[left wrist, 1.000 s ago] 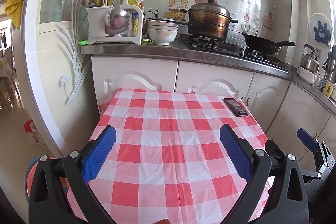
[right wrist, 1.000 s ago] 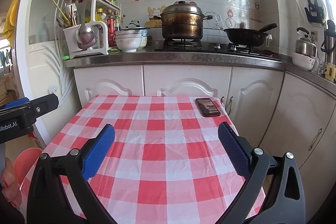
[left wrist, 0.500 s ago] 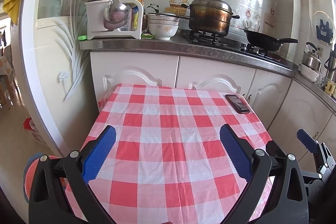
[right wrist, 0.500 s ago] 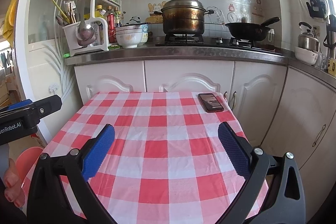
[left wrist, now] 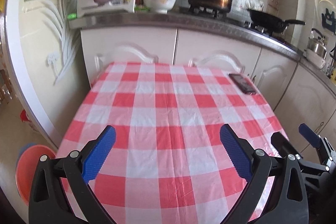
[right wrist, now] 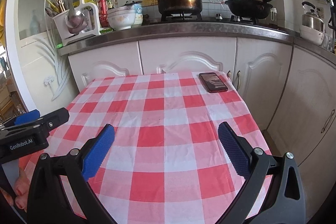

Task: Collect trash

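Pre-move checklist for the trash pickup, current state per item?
1. Left hand-held gripper open and holding nothing: ok.
2. Right hand-held gripper open and holding nothing: ok.
3. Trash visible on the checked tablecloth: not ok, none in either view.
4. Phone at the far right corner, apart from both grippers: ok.
5. Somewhere to put trash: cannot tell; a red basin sits on the floor left of the table, its use unclear.
6. The two grippers apart from each other: ok.
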Available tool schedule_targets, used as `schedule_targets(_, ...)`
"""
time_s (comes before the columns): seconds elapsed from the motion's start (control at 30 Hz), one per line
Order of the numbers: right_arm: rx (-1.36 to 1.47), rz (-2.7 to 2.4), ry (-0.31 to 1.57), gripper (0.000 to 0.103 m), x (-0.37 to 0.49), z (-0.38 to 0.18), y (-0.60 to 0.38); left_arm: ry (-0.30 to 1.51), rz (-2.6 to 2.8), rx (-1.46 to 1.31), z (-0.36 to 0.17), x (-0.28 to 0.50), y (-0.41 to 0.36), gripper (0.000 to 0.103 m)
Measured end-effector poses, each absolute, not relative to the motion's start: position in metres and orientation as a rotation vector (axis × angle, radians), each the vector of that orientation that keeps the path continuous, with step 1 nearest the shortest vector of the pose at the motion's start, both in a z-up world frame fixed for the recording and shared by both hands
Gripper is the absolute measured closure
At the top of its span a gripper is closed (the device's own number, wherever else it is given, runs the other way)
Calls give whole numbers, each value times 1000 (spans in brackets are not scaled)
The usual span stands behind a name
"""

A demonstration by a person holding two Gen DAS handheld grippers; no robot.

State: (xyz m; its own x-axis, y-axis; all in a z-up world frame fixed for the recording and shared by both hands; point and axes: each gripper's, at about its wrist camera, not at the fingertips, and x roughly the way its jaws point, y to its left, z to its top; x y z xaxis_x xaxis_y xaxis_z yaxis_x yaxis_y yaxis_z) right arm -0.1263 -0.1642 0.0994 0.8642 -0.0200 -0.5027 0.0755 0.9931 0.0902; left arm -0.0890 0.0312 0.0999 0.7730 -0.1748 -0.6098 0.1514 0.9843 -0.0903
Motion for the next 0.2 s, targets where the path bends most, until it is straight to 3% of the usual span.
schedule_targets(0.2, 137, -62, 643, 4, -96, 70, -187, 804, -126, -27, 46, -54, 12, 5)
